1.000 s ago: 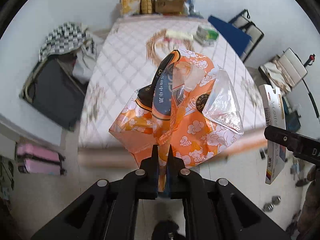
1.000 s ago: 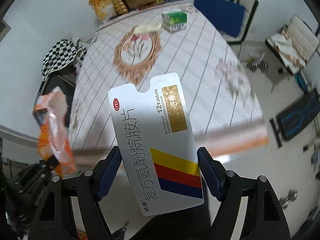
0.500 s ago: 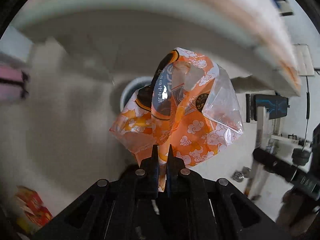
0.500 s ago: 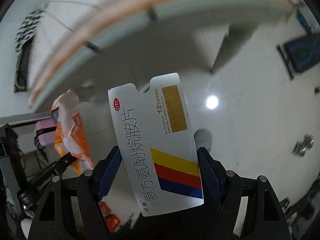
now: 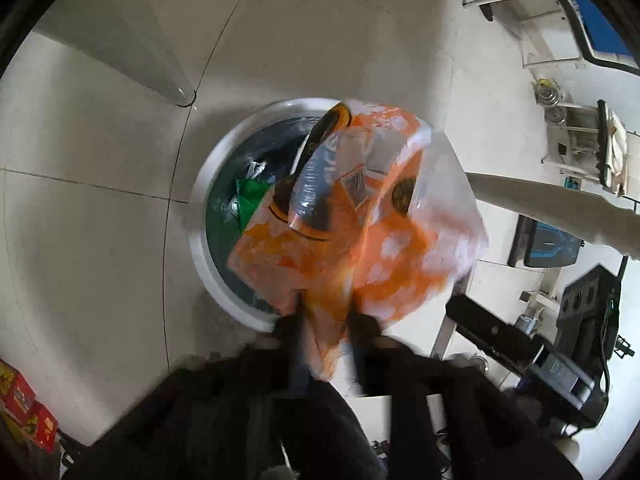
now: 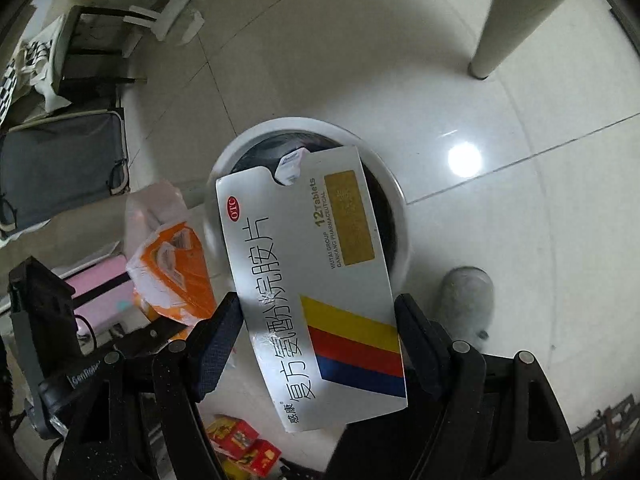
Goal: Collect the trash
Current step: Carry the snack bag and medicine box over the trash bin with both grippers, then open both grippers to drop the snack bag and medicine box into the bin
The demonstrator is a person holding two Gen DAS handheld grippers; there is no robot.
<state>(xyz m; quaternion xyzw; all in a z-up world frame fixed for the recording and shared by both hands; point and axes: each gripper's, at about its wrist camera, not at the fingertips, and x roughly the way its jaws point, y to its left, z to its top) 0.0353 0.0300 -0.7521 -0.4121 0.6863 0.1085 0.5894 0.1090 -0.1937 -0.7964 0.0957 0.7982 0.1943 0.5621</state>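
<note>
Hovering both loads over the bin (image 5: 208,216) at frame centre: my left claw (image 5: 326,324), blurred, seems parted round the wrapper (image 5: 360,232). My right claw (image 6: 320,328) grips the pill box (image 6: 316,280); I judge neither binned yet.

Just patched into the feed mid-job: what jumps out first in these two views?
The orange snack bag fills the left wrist view, hanging from the blurred left gripper right above the white trash bin, which already holds green rubbish. In the right wrist view, the right gripper clamps a white medicine box with yellow, red and blue stripes over the same bin.
</note>
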